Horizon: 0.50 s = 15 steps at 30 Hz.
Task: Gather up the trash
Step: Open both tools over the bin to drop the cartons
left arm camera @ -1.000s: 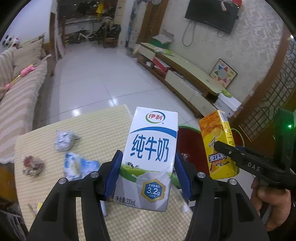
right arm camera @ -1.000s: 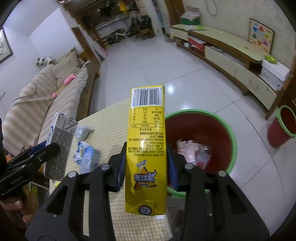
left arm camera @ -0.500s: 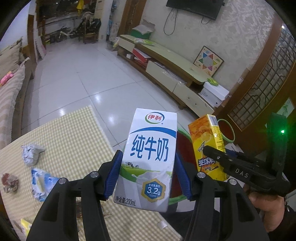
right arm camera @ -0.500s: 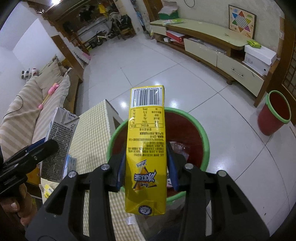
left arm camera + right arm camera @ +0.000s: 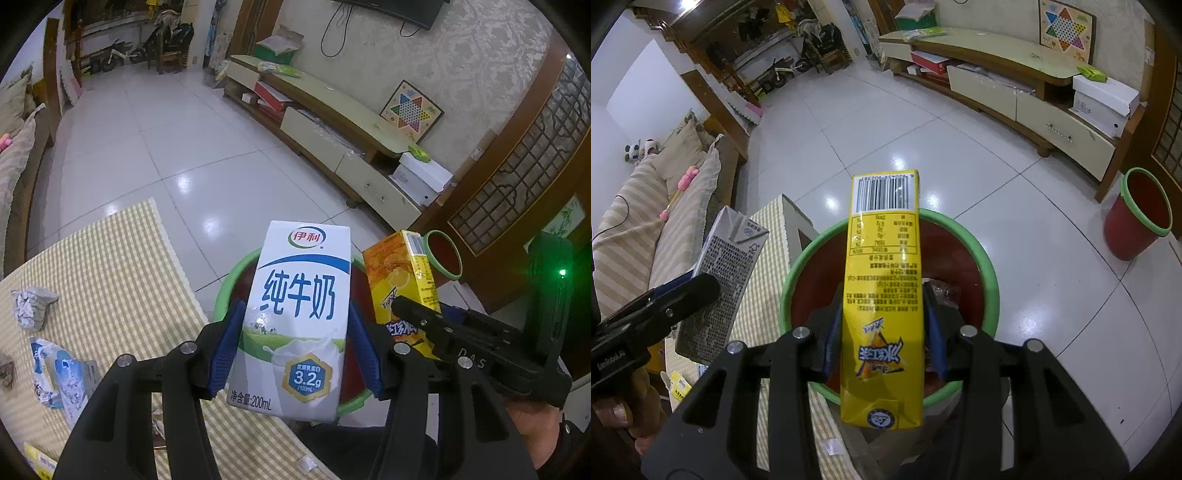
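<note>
Left wrist view: left gripper (image 5: 297,347) clenched on a white rectangular milk carton with blue print (image 5: 301,314), blue pads pressing both its sides, carton upright between the fingers. Directly behind and below the carton, a red round plastic bin with green rim (image 5: 231,284). Right of the claw, the right gripper (image 5: 412,312) holds a yellow-orange rectangular drink carton (image 5: 400,280), just beside the milk carton. Left of the claw, a table with yellow checked cloth (image 5: 118,266) carries a crumpled silver foil wrapper (image 5: 31,306) and a blue-white plastic wrapper (image 5: 55,373).

Right wrist view: right gripper (image 5: 882,328) clamped on the yellow carton (image 5: 882,288), barcode end pointing away, hanging over the open bin (image 5: 988,295). Some wrappers lie inside the bin. Left of the claw, the left gripper (image 5: 698,291) grips the milk carton (image 5: 724,280) above the cloth's edge. Far right, a smaller red bin with green rim (image 5: 1137,221) on the white tiled floor.
</note>
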Available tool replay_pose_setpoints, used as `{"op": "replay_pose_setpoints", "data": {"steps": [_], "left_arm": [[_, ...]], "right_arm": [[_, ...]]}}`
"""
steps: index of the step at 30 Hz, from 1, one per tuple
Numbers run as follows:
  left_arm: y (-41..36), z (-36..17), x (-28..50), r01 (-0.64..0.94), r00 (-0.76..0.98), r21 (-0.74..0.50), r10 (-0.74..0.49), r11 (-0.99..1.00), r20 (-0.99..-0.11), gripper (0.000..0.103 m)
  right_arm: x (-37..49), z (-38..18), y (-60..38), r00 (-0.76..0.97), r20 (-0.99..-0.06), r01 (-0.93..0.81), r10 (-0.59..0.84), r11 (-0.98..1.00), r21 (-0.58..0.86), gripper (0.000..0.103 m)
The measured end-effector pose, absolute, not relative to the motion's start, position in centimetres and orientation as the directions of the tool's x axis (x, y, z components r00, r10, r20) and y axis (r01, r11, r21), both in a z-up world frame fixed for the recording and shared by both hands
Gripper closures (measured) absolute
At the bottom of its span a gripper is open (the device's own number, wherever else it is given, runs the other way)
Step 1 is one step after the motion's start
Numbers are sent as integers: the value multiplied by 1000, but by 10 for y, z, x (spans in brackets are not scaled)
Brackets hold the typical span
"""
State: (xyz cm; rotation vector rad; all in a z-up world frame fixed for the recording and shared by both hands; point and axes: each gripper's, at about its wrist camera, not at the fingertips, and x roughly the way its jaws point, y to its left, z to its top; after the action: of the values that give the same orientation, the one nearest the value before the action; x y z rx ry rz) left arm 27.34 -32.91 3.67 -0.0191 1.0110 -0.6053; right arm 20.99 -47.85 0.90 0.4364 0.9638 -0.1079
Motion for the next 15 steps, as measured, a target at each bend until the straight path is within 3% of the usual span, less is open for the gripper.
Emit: {"op": "replay_pose_setpoints", "data": {"steps": [4, 5, 7, 8, 9, 15], "left_arm": [[-331, 35, 276, 458, 381, -304, -493, 835, -782, 49], [-332, 35, 276, 458, 379, -309, -497, 834, -781, 39], [-333, 37, 276, 454, 395, -300, -491, 839, -777, 20], [-333, 40, 275, 454, 412, -292, -489, 842, -769, 15], [-331, 42, 274, 456, 422, -287, -489, 842, -764, 14], [-316, 47, 278, 420, 441, -279, -462, 864, -769, 11]], "right_arm": [[211, 11, -478, 575, -813, 273, 91, 915, 296, 64], [211, 10, -480, 573, -815, 273, 89, 917, 292, 62], [211, 12, -478, 580, -811, 264, 82, 922, 283, 47], [210, 12, -478, 583, -809, 263, 75, 925, 275, 38], [210, 13, -476, 586, -807, 260, 69, 928, 267, 31], [210, 15, -473, 593, -802, 263, 66, 926, 271, 16]]}}
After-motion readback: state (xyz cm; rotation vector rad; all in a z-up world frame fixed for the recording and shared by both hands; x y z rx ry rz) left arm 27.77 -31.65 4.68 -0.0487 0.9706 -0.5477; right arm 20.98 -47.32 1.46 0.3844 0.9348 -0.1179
